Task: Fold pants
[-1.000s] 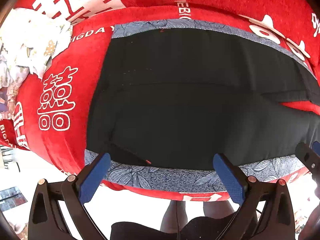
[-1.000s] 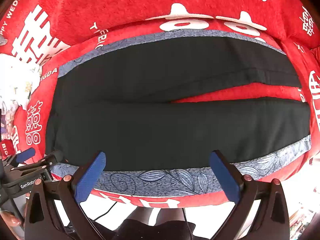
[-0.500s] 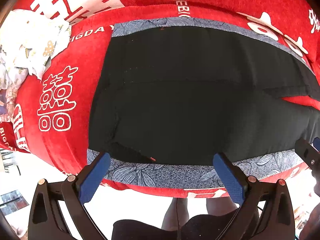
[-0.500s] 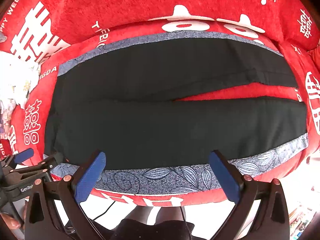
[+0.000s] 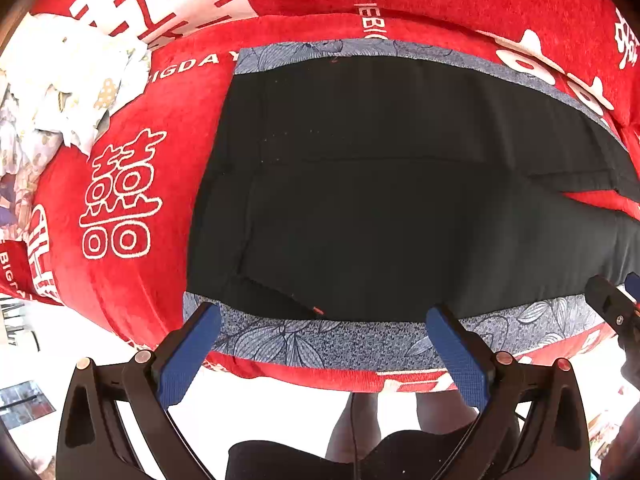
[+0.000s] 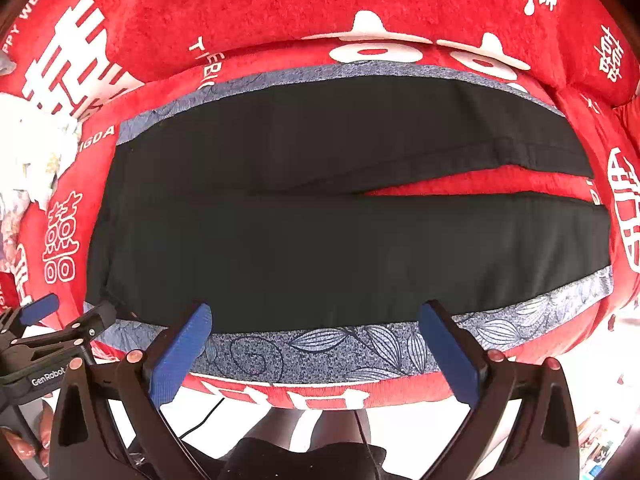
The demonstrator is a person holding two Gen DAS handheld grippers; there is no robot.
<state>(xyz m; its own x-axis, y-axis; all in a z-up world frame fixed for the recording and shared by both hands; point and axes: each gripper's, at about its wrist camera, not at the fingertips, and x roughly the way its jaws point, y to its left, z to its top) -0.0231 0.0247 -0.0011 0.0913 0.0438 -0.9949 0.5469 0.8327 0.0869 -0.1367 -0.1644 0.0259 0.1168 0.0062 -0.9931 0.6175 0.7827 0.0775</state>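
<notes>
Pants (image 6: 320, 216) flat ahead; left tongs (image 5: 320, 344), right tongs (image 6: 316, 340) spread, empty.

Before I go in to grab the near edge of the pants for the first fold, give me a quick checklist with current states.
1. Left hand-held gripper open and empty: ok.
2. Right hand-held gripper open and empty: ok.
3. Pants spread flat on the patterned blue cloth: ok, both legs lie straight with a narrow gap between them.
4. Near edge of the pants within sight of both grippers: ok.
5. White crumpled cloth apart from the pants: ok.
6. Fingers touching the fabric yet: cannot tell, they look just short of it.
</notes>
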